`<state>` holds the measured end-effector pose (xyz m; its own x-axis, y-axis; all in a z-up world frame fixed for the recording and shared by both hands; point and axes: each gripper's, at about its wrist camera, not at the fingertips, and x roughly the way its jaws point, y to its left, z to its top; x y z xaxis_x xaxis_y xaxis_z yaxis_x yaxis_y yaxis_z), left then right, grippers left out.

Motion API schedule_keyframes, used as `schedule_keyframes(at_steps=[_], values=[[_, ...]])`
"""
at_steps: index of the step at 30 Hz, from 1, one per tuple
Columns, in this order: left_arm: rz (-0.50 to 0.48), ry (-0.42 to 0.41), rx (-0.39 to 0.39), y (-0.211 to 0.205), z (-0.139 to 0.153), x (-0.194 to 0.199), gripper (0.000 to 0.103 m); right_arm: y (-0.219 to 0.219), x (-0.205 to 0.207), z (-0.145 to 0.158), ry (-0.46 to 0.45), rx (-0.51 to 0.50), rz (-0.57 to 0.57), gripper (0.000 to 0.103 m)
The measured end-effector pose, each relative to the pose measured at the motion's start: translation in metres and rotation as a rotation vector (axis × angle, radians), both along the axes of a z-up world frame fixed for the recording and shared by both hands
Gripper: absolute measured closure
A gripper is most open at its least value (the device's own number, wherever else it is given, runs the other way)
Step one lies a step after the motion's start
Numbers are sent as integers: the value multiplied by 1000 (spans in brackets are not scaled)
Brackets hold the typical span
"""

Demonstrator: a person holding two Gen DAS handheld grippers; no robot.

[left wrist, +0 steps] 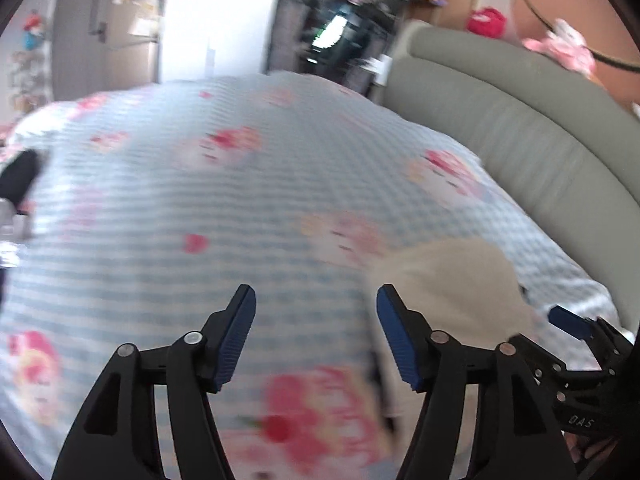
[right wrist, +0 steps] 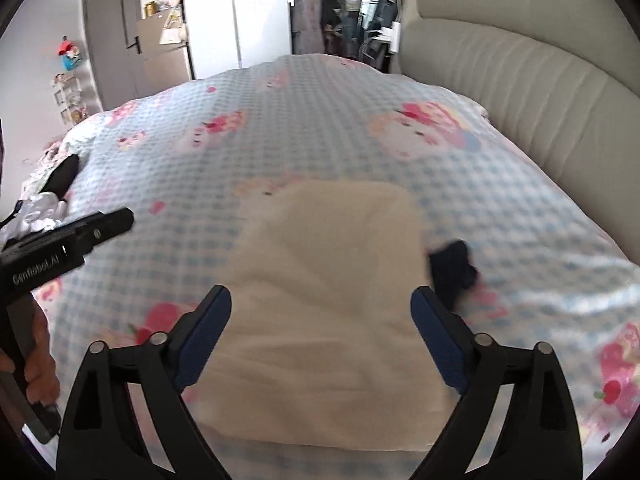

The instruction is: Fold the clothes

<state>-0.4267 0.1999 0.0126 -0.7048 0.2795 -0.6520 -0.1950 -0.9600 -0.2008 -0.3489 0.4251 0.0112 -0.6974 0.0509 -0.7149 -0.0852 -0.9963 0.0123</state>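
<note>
A cream-coloured folded garment (right wrist: pixel 332 292) lies flat on the bed, a neat rectangular stack with soft creases across its top. In the right wrist view it sits in the near middle of the bedspread (right wrist: pixel 280 120), directly ahead of the right tongs (right wrist: pixel 322 300), whose blue-padded jaws stand spread wide above its near part, pinching nothing. Just beside the garment's right edge, touching or nearly so, lies a small dark piece of cloth (right wrist: pixel 452 268); its kind cannot be told.

In the left wrist view the same garment (left wrist: pixel 448 280) shows blurred at the near right, behind the right-hand jaw of the left tongs (left wrist: pixel 316 300). Those jaws are also spread, with only bedspread (left wrist: pixel 200 200) between them. The right tongs (left wrist: pixel 568 322) enter that view at the near right edge, and the left tongs (right wrist: pixel 100 220) reach into the right wrist view from the left, with the person's hand (right wrist: pixel 36 364) on the handle below.

The bedspread is pale blue checked, printed with pink cartoon figures. A grey padded headboard (right wrist: pixel 520 60) curves along the right. A black cloth (right wrist: pixel 64 176) and a silvery crumpled item (right wrist: pixel 40 212) lie at the far left of the bed. Beyond are grey doors (right wrist: pixel 116 40) and a white wardrobe (right wrist: pixel 240 12).
</note>
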Motion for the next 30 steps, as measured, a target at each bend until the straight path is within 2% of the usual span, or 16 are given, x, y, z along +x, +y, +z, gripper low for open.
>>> schedule_keyframes(at_steps=[3,8,12,17,22,26,30], values=[[71,4,-9,-50,14,6,32,-40,-8,5,-10,-23,25,6],[198,34,-93,-130,39,24,29,-112,-13,13,-26,-44,75,4],[217,8,-121,-176,52,50,26,-165,3,28,-6,-4,119,1],[245,47,-123,-208,71,105,23,-201,38,47,9,-8,137,1],[278,66,-107,-229,86,172,19,-217,88,61,33,13,119,1],[296,93,-109,-234,88,225,18,-226,144,70,64,21,95,1],[327,99,-108,-237,82,277,17,-233,192,65,57,39,83,1]])
